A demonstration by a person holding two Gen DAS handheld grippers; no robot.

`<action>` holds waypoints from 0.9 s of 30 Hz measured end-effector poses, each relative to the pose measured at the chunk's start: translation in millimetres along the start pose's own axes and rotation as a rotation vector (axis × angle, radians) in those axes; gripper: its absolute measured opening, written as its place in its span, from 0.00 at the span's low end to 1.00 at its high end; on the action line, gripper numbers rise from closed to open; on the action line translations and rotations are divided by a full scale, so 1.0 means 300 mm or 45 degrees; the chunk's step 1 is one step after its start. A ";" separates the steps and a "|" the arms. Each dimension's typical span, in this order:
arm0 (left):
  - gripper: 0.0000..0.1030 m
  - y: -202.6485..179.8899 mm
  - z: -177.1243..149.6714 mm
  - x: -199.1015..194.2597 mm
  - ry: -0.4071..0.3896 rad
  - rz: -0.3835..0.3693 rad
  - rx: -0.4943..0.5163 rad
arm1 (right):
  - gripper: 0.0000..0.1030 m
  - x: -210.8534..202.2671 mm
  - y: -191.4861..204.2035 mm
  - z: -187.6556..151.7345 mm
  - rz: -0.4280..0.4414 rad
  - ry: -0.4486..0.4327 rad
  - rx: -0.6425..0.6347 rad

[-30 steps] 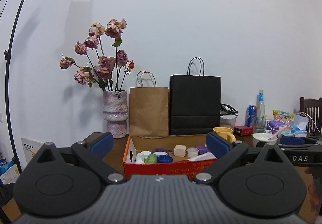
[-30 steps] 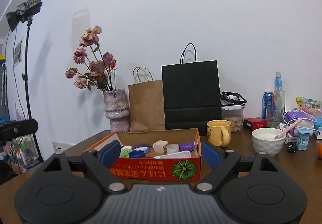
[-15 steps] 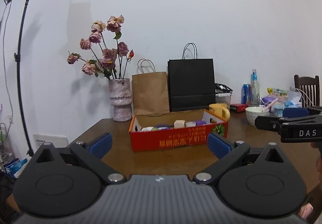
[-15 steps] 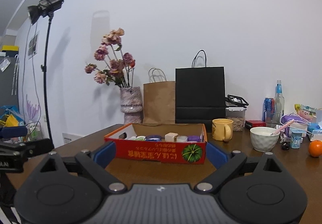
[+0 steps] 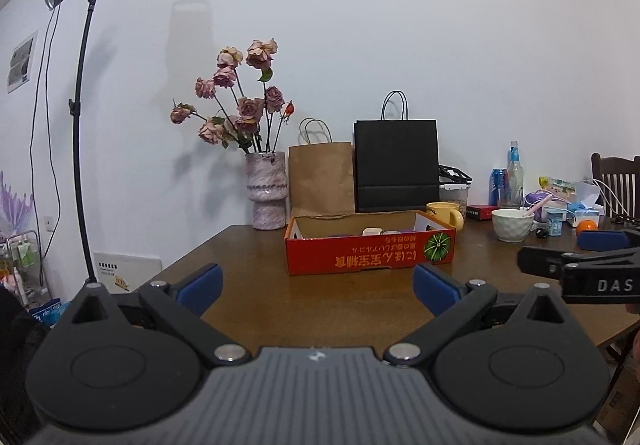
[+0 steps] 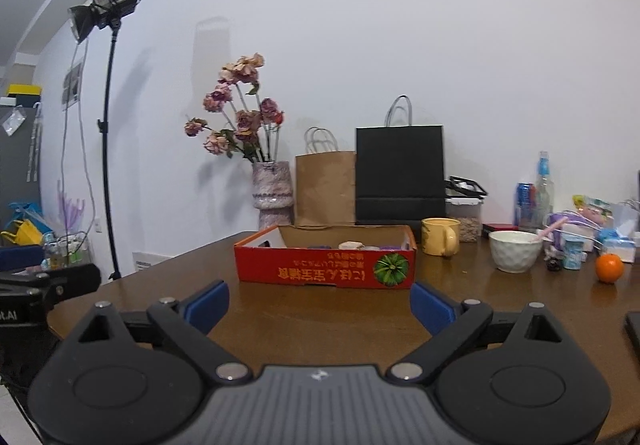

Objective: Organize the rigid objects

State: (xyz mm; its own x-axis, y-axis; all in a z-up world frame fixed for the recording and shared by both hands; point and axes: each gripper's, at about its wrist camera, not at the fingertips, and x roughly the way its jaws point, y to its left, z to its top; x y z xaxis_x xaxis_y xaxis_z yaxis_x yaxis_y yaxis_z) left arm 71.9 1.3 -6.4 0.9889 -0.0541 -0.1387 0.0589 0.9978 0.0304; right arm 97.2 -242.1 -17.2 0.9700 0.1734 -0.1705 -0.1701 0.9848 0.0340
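A red cardboard box (image 5: pixel 370 256) (image 6: pixel 326 271) with a green pumpkin picture sits mid-table and holds several small jars and lids, mostly hidden behind its front wall. My left gripper (image 5: pixel 318 285) is open and empty, held back from the box over the near table edge. My right gripper (image 6: pixel 320 303) is open and empty, also short of the box. The right gripper's side shows in the left wrist view (image 5: pixel 580 269). The left gripper's side shows at the left edge of the right wrist view (image 6: pixel 40 285).
Behind the box stand a vase of dried roses (image 5: pixel 267 191), a brown paper bag (image 5: pixel 321 177), a black paper bag (image 5: pixel 396 165) and a yellow mug (image 6: pixel 440 242). To the right are a white bowl (image 6: pixel 515 251), an orange (image 6: pixel 609 267), bottles and clutter. A light stand (image 5: pixel 80 125) is at left.
Both grippers have pulled back and away from the box, which now looks smaller and farther. Both stay open and empty.
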 end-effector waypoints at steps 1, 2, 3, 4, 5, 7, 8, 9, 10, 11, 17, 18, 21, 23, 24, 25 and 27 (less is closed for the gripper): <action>1.00 0.003 -0.001 -0.011 0.007 0.005 -0.011 | 0.99 -0.019 0.002 -0.004 -0.009 0.000 0.003; 1.00 0.005 -0.002 -0.019 0.016 0.011 -0.019 | 0.99 -0.040 0.005 -0.008 -0.011 0.001 0.006; 1.00 0.005 -0.004 -0.029 0.030 0.019 -0.024 | 1.00 -0.063 0.008 -0.013 -0.009 0.001 0.010; 1.00 0.006 -0.006 -0.039 0.041 0.025 -0.031 | 1.00 -0.080 0.009 -0.017 -0.005 0.000 0.010; 1.00 0.007 -0.006 -0.048 0.046 0.033 -0.040 | 1.00 -0.100 0.011 -0.025 -0.008 0.002 0.001; 1.00 0.010 -0.002 -0.064 0.044 0.025 -0.047 | 1.00 -0.128 0.018 -0.041 -0.029 0.012 -0.024; 1.00 0.009 0.002 -0.073 0.037 0.026 -0.044 | 1.00 -0.137 0.021 -0.047 -0.032 0.018 -0.037; 1.00 0.008 0.004 -0.082 0.030 0.025 -0.042 | 1.00 -0.144 0.023 -0.051 -0.029 0.020 -0.042; 1.00 0.008 0.006 -0.090 0.026 0.024 -0.041 | 1.00 -0.147 0.021 -0.051 -0.022 0.019 -0.041; 1.00 0.008 0.009 -0.096 0.020 0.023 -0.042 | 1.00 -0.148 0.024 -0.051 -0.015 0.020 -0.041; 1.00 -0.001 0.010 -0.104 0.018 0.021 -0.032 | 1.00 -0.151 0.027 -0.052 -0.010 0.018 -0.036; 1.00 0.002 0.009 -0.105 0.019 0.016 -0.032 | 1.00 -0.151 0.026 -0.052 -0.012 0.019 -0.034; 1.00 0.003 0.010 -0.103 0.020 0.018 -0.033 | 1.00 -0.148 0.025 -0.053 -0.015 0.020 -0.030; 1.00 0.004 0.011 -0.099 0.025 0.018 -0.036 | 1.00 -0.143 0.022 -0.050 -0.014 0.024 -0.030; 1.00 0.004 0.010 -0.095 0.036 0.012 -0.034 | 1.00 -0.143 0.022 -0.052 -0.015 0.023 -0.031; 1.00 0.004 0.010 -0.091 0.044 0.013 -0.032 | 1.00 -0.142 0.022 -0.051 -0.014 0.024 -0.032; 1.00 0.004 0.009 -0.087 0.048 0.013 -0.027 | 1.00 -0.140 0.026 -0.055 -0.016 0.027 -0.039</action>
State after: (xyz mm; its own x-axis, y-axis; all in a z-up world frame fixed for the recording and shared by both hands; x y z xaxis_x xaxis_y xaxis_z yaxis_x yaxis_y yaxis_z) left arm 46.4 3.9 0.1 0.9836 -0.0429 -0.1753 0.0455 0.9989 0.0108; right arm 52.2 -241.5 -26.0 0.9683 0.1609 -0.1913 -0.1636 0.9865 0.0018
